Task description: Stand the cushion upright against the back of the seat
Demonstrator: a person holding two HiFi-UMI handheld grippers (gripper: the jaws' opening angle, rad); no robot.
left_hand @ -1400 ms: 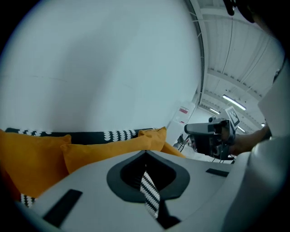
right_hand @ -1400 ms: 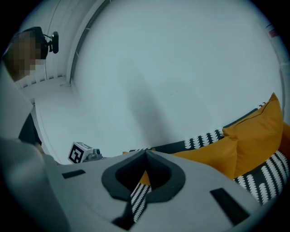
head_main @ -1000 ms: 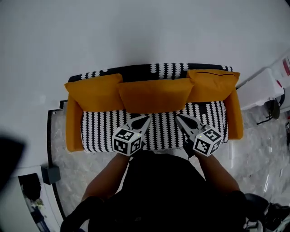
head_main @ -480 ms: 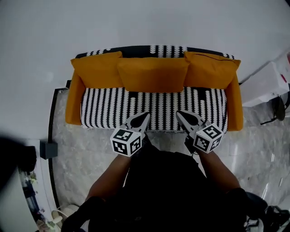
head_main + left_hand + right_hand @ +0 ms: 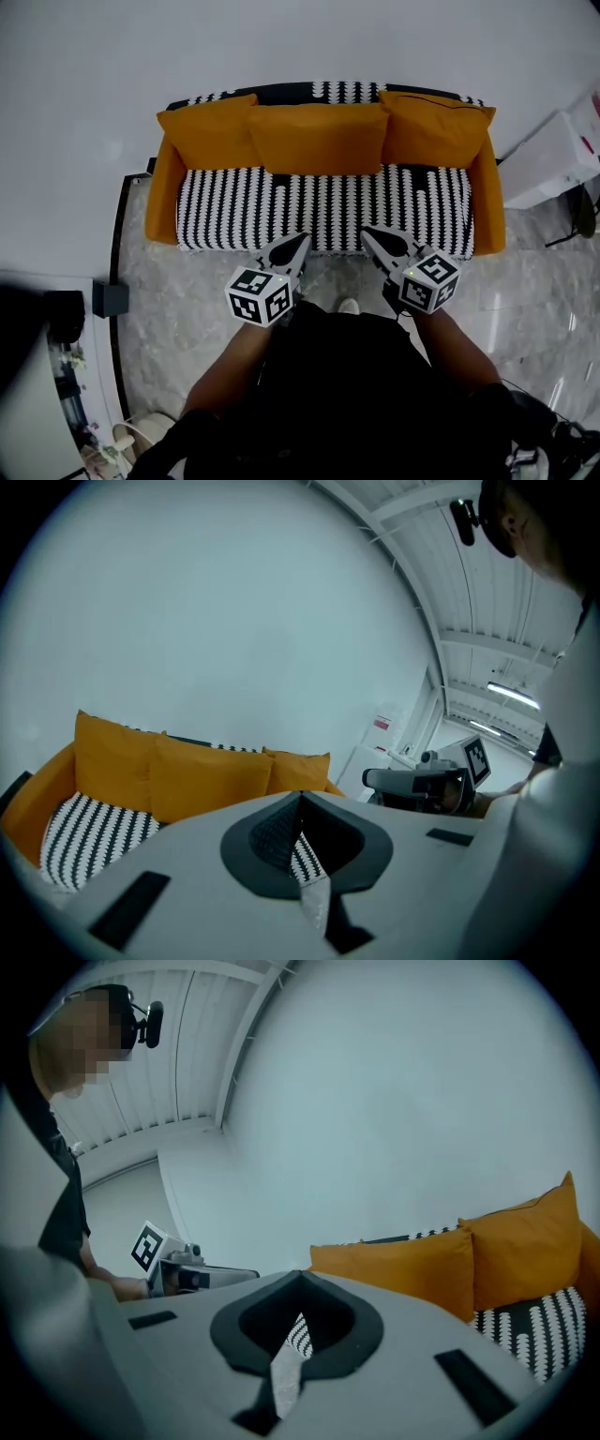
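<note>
Orange middle cushion (image 5: 319, 138) well beyond left tool (image 5: 301, 241)

Soft, even light fills the sharp, bright head view, where the white wall (image 5: 281, 47) is nearly washed out, the marble floor (image 5: 534, 300) carries a pale sheen, and straight edges bow towards the borders. Both gripper views are dimmer and bluish, ringed by dark fisheye corners, with the near bodies of the left gripper (image 5: 300, 801) and right gripper (image 5: 299, 1281) soft. A ceiling strip light (image 5: 511, 697) glows at the far right.
</note>
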